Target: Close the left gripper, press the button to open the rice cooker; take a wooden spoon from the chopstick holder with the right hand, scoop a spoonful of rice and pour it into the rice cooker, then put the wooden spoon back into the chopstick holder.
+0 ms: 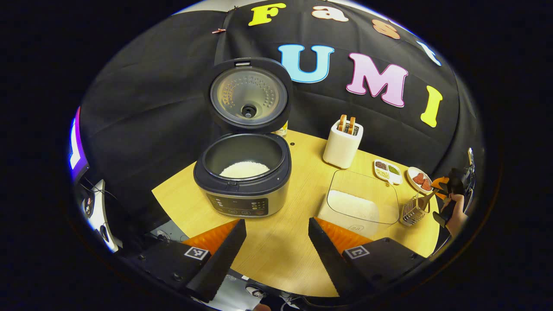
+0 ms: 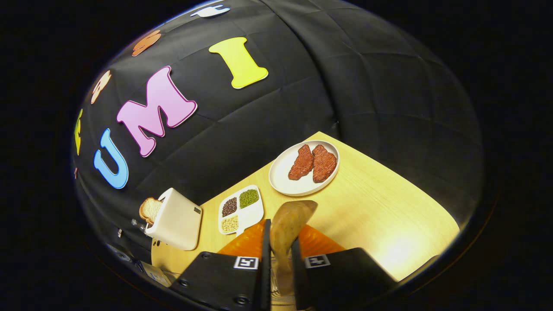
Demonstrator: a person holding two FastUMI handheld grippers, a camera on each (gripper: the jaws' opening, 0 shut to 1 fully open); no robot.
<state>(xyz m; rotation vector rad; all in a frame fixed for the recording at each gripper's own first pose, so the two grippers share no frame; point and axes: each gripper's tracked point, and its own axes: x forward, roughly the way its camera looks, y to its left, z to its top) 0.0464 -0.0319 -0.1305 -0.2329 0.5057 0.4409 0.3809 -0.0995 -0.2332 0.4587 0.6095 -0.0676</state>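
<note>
Cooker: the rice cooker (image 1: 242, 181) sits on the table (image 1: 285, 250) with its lid (image 1: 248, 93) standing straight up. The button step looks done. That leaves the pot wide open for pouring.

Rice in pot: a small white heap (image 1: 244, 169) lies at the bottom of the pot. I think a scoop has already gone in.

Left gripper (image 1: 276, 255): its two fingers are spread wide apart and hold nothing. It hangs in front of the cooker, out of the way, since its job seems over.

Right gripper (image 2: 281, 259): its two fingers press on the spoon's handle from both sides. The tight pinch keeps the spoon from slipping.

Spoon (image 2: 290, 224): the wooden bowl end sticks up past the fingers, and I see no rice on it. In the left gripper view it is at the holder, far to the right.

Holder (image 1: 414, 210): the wire chopstick holder stands near the table's right edge, just beside the rice box. It is close to the right hand, so the spoon is easy to put back.

Rice box (image 1: 363, 203): a clear box with white rice in it, between the cooker and the holder. That makes scooping a short trip.

Step now: I think the spoon is being put back, but I cannot tell if it is in yet.

Other things: a toaster (image 2: 177, 220), a seed dish (image 2: 241, 209) and a plate (image 2: 281, 179) stand apart from the work.
</note>
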